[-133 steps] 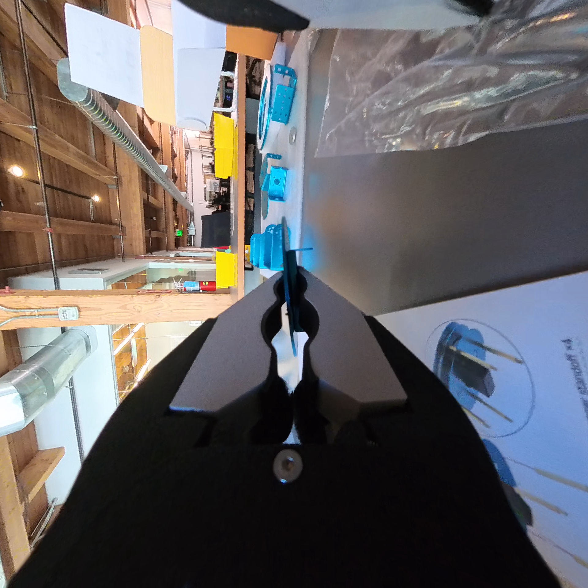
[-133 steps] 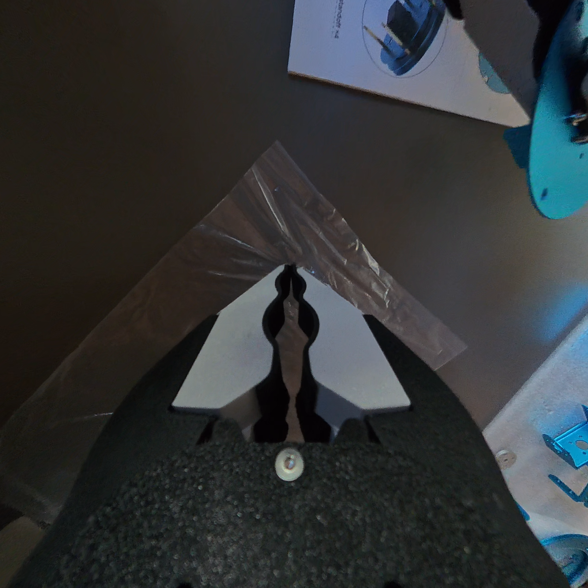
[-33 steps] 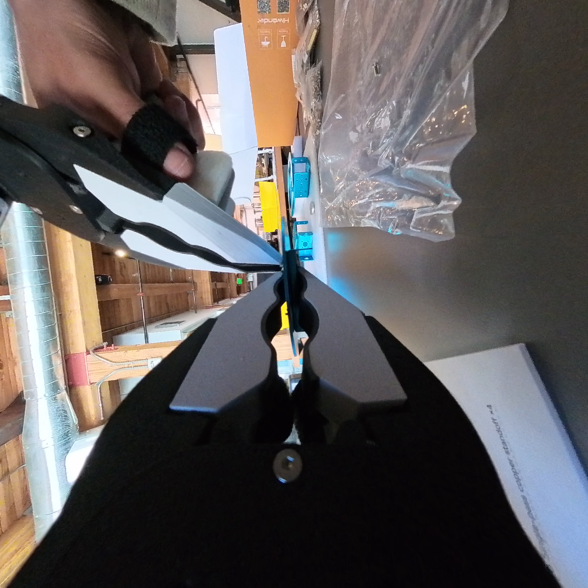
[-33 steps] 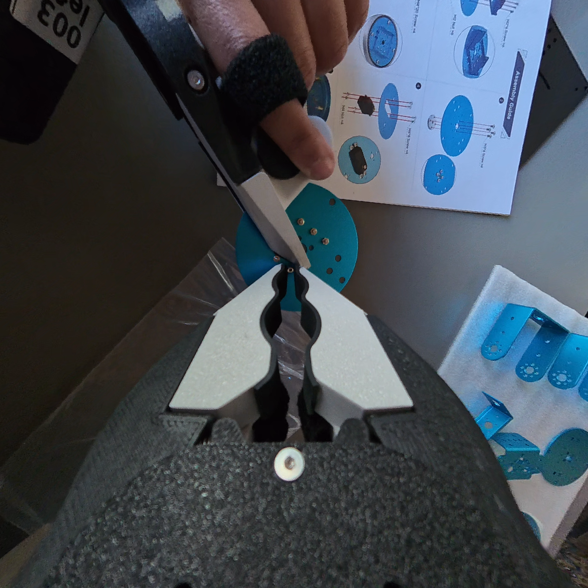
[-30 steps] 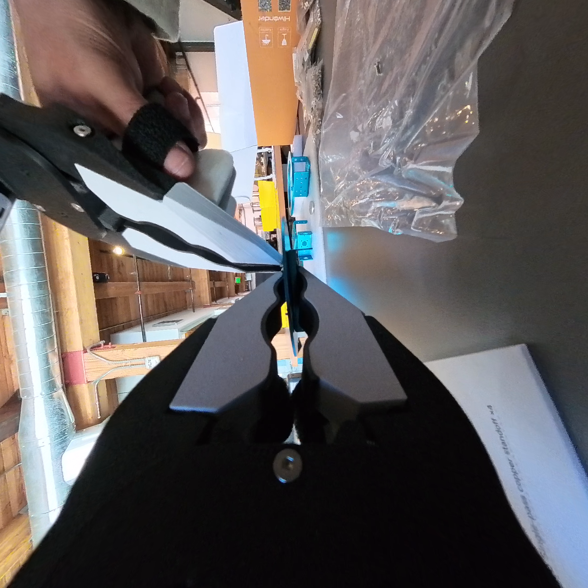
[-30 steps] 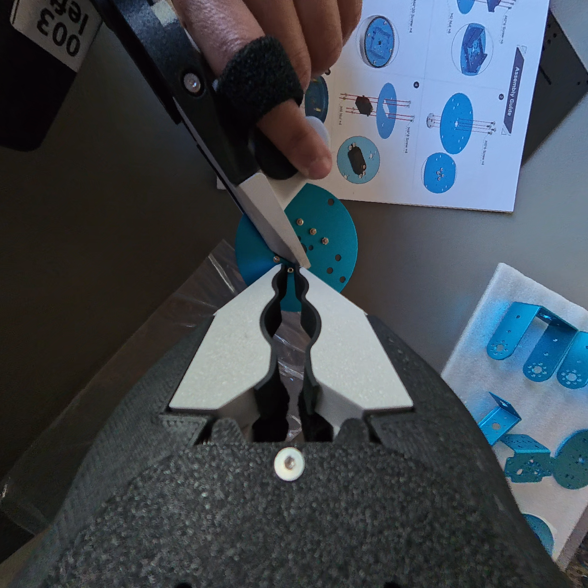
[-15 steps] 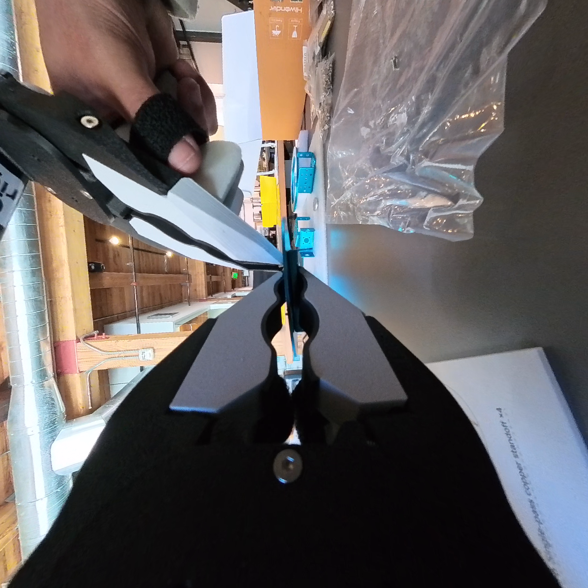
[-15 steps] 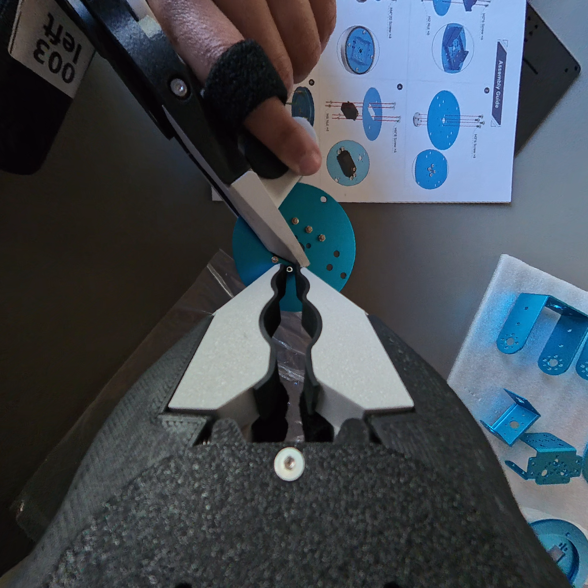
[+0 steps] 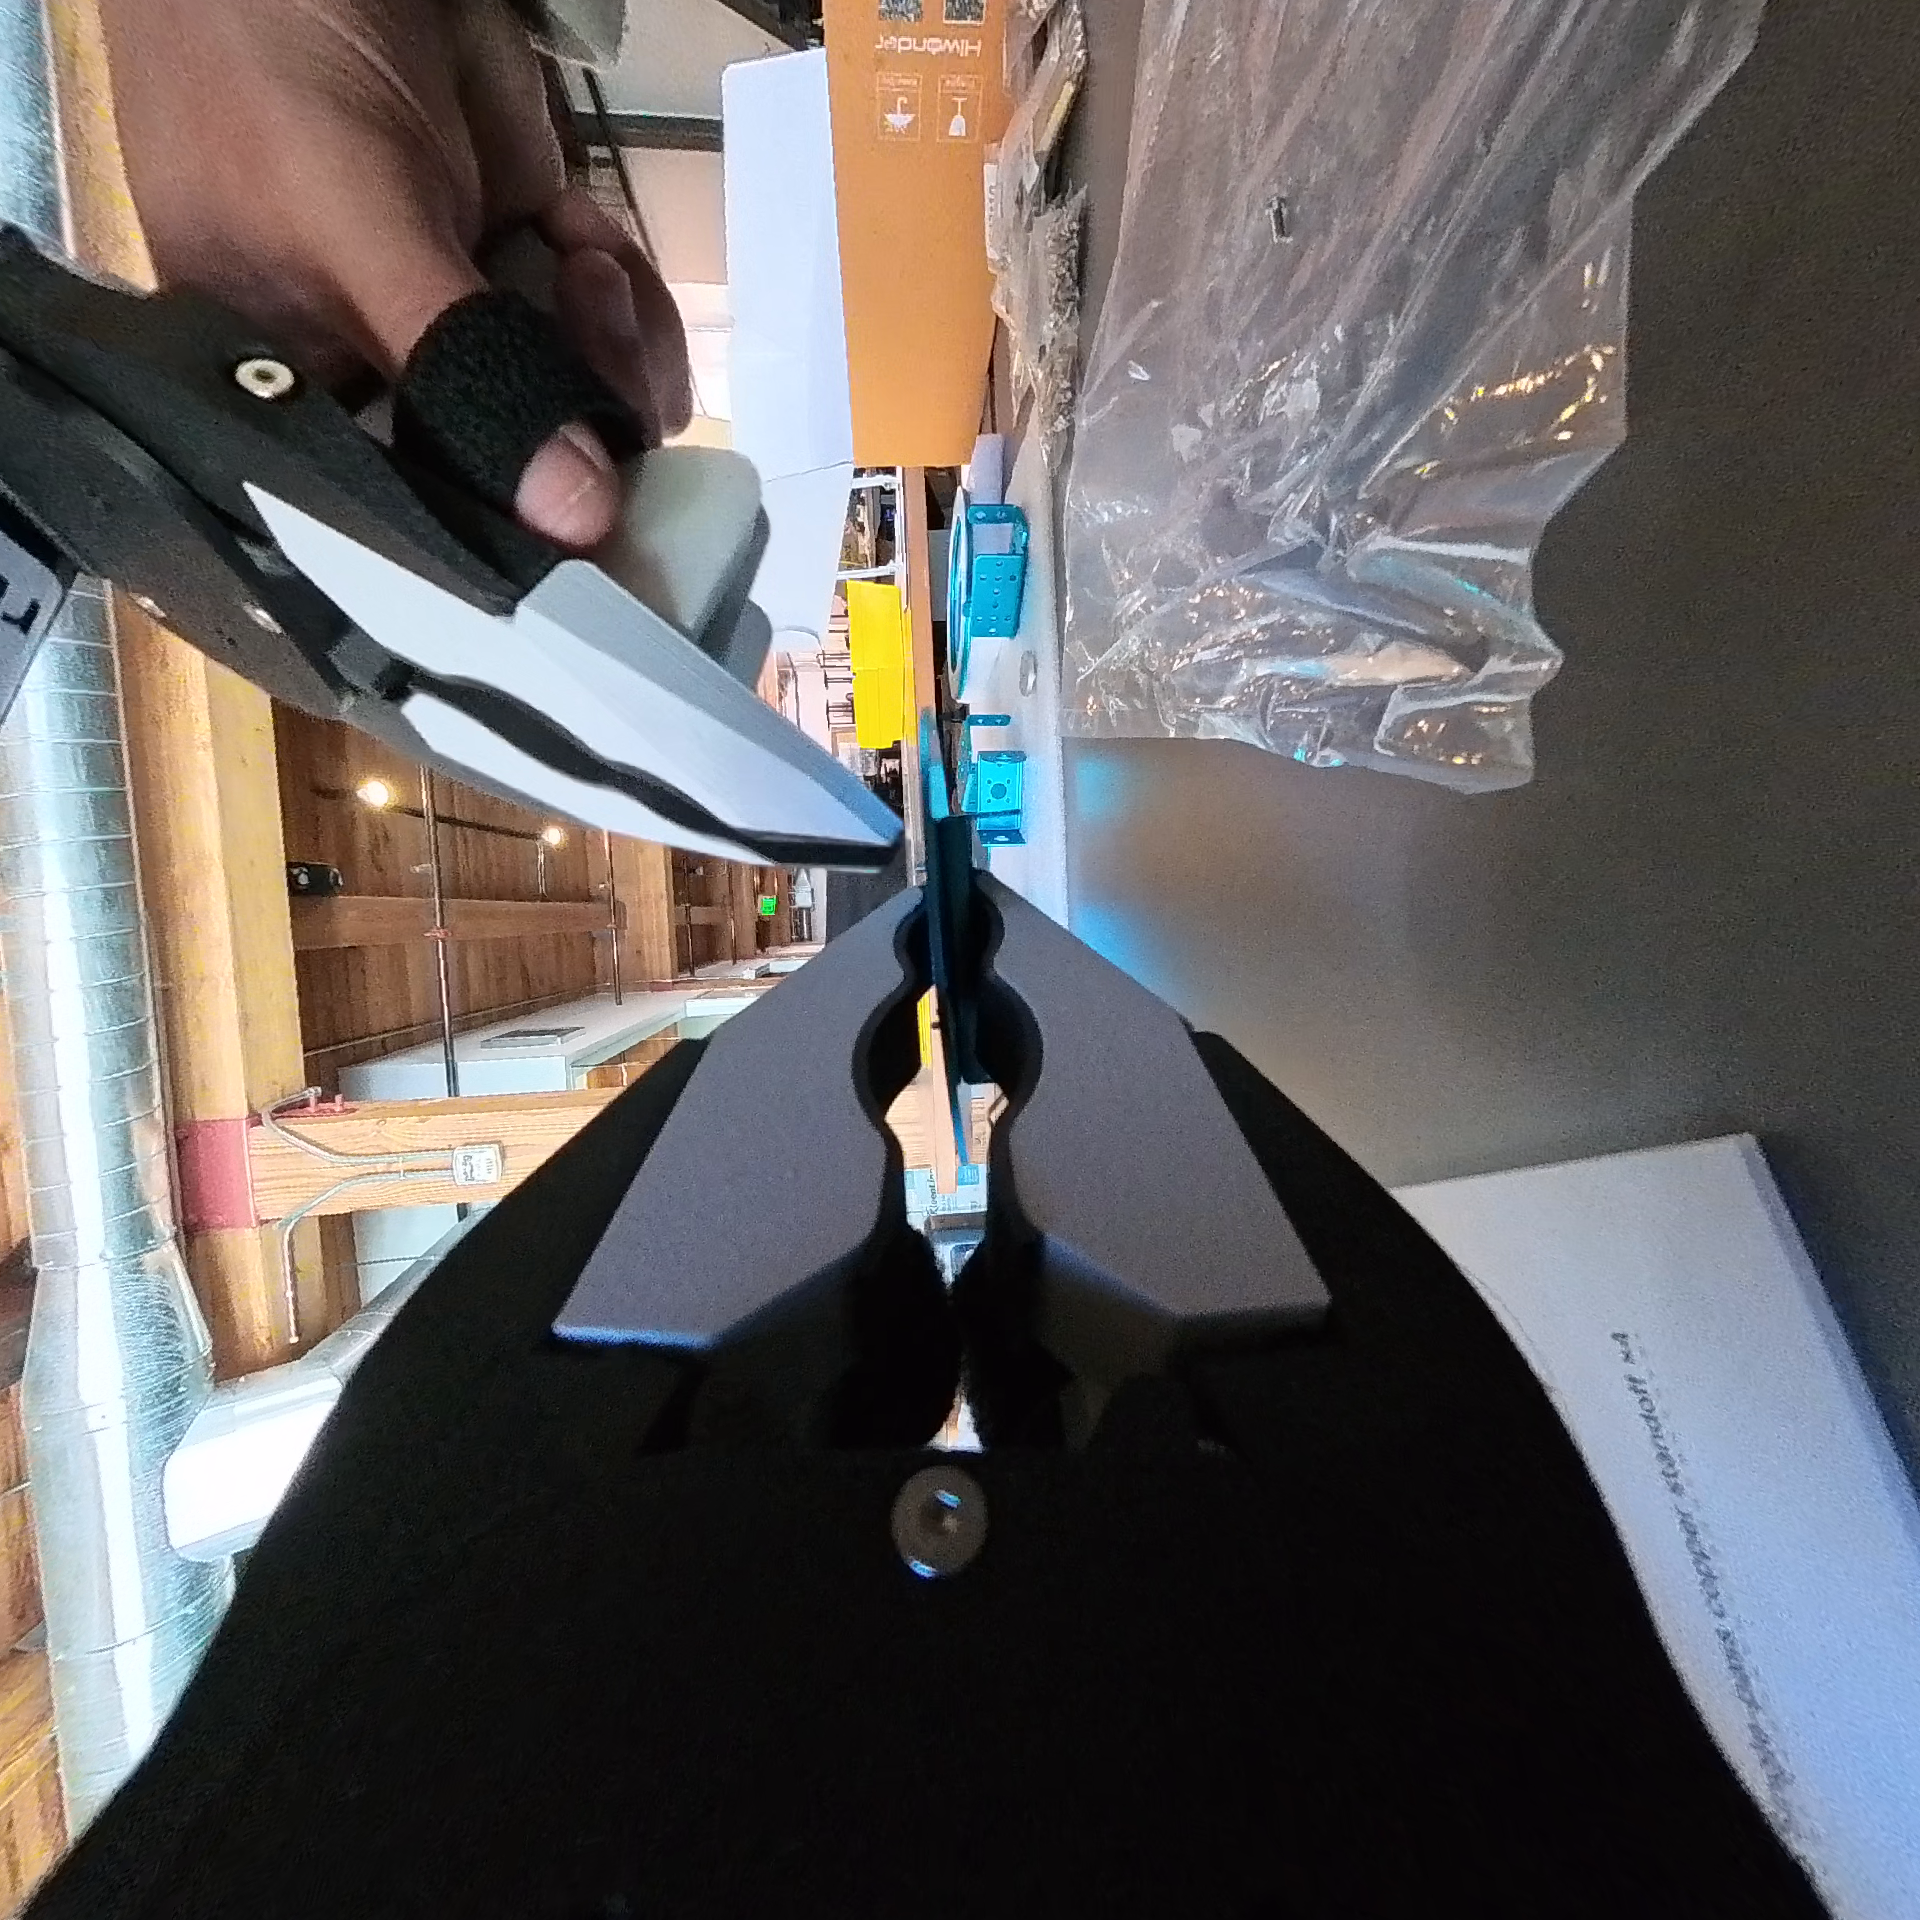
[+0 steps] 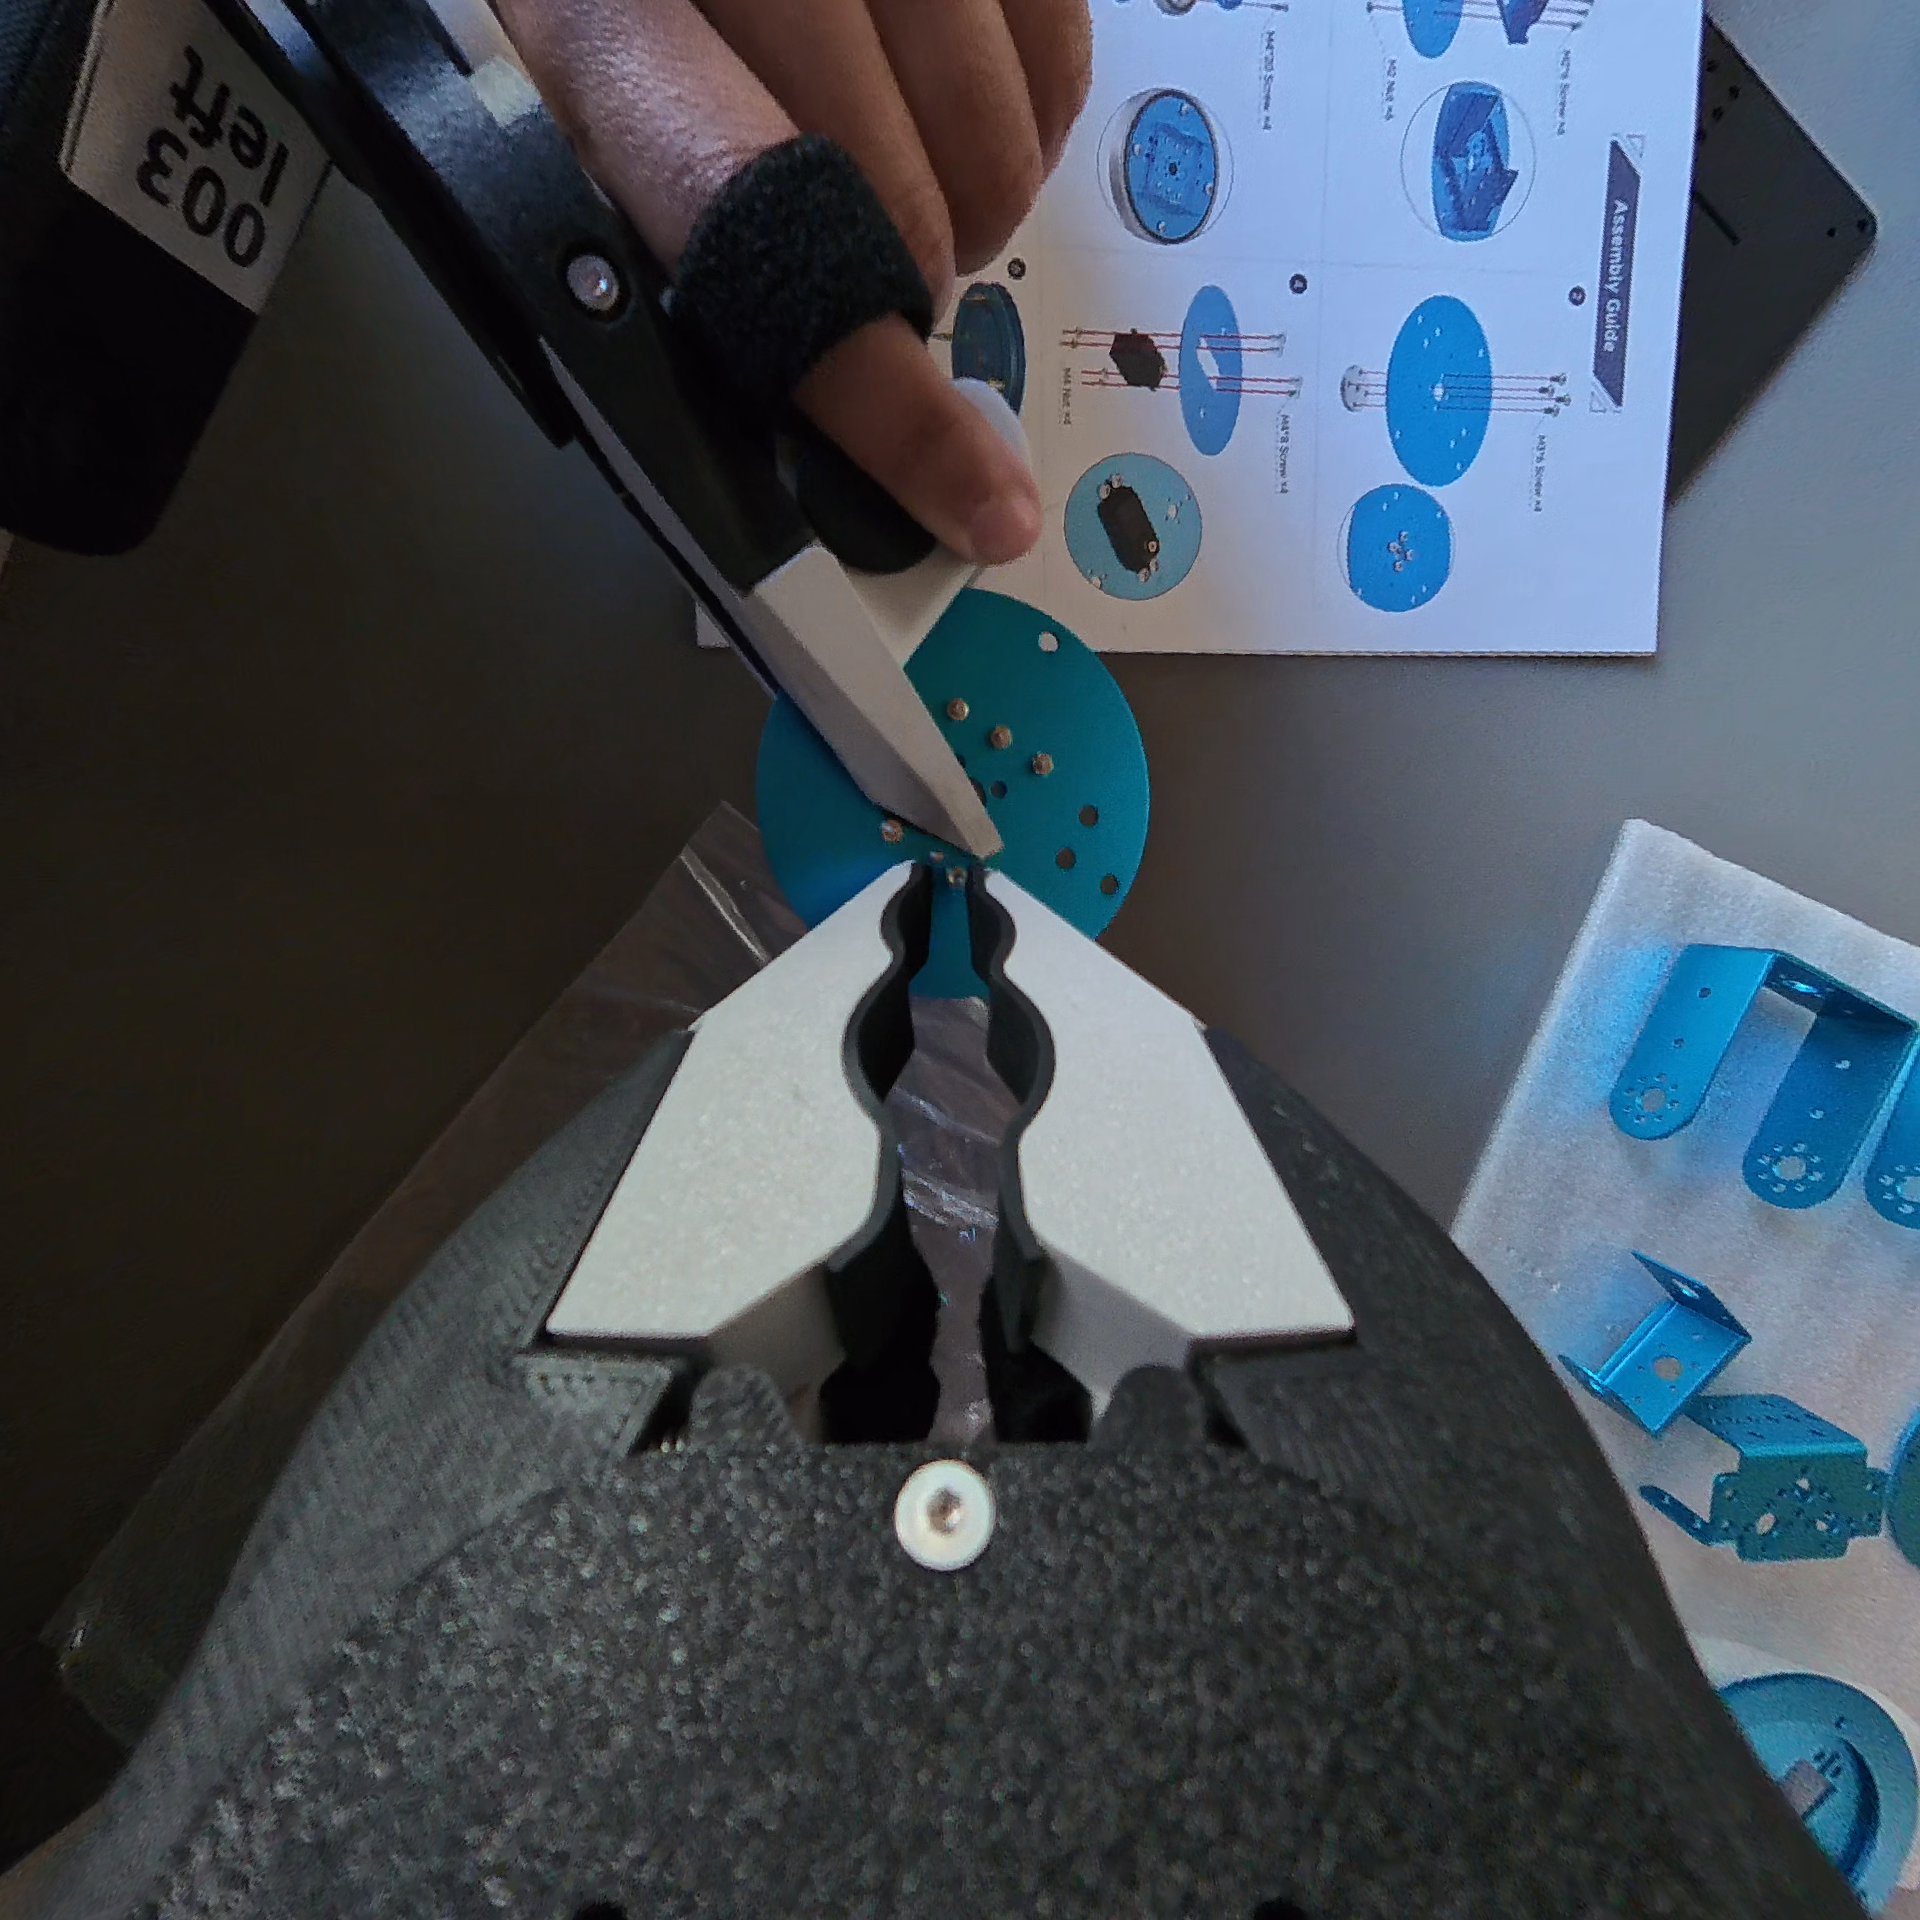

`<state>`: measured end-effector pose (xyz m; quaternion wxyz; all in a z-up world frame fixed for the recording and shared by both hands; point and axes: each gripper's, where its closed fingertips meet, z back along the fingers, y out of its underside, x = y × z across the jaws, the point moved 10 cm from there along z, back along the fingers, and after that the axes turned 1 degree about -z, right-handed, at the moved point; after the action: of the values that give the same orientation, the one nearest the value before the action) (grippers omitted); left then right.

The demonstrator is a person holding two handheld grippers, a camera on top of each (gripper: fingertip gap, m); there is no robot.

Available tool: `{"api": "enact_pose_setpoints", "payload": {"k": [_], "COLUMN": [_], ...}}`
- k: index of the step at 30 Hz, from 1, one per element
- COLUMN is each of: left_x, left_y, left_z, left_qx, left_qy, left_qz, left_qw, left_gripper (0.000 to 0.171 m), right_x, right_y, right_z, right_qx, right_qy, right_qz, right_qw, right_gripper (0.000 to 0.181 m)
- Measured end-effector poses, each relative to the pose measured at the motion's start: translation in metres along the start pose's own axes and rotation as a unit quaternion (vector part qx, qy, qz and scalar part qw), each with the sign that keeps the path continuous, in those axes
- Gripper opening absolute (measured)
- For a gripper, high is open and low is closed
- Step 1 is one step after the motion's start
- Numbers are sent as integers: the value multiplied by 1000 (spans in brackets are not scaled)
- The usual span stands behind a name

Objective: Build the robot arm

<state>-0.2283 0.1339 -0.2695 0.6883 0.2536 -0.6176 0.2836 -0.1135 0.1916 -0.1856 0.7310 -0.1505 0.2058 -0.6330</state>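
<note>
The left gripper [image 9: 948, 883] is clamped on the rim of a blue disc [image 10: 1023, 727], holding it edge-on above the dark table [image 10: 312, 831] so its holes face the right gripper [image 10: 954, 878]. That one is pinched narrow on a tiny fastener, tips touching the disc's face beside 3 seated studs. A hand [image 10: 831, 156] angles the left tool steeply down, near the instruction sheet [image 10: 1455, 312].

The right gripper [image 10: 951, 878], which had been pressed down on the clear plastic bag [image 10: 665, 987] on the dark table, rose and came to the blue round plate [image 10: 1029, 748] clamped in the left gripper [image 9: 948, 904]. Its closed tips [image 9: 873, 836] met the plate's face near the small brass studs [image 10: 1000, 738]. Both grippers then drifted together, so the printed guide sheet [image 10: 1455, 436] and the foam pad of blue brackets [image 10: 1704, 1143] slid farther into view.
</note>
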Motion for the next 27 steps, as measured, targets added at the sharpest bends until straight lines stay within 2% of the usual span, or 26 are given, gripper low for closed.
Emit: {"api": "enact_pose_setpoints", "payload": {"k": [5, 18, 27], "left_x": [1, -5, -4], "left_y": [-2, -6, -5], "left_z": [1, 1, 2], "left_qx": [-3, 1, 1], "left_qy": [-17, -23, -23], "left_qz": [-12, -62, -56], "left_qw": [1000, 998, 998], "left_gripper": [1, 1, 1], "right_x": [-3, 1, 5], "right_y": [5, -3, -5], "right_z": [8, -5, -4], "right_qx": [-27, 46, 58], "right_qy": [-17, -24, -2], "right_qz": [-6, 30, 56], "right_qw": [999, 998, 997], "right_gripper": [6, 6, 2]}}
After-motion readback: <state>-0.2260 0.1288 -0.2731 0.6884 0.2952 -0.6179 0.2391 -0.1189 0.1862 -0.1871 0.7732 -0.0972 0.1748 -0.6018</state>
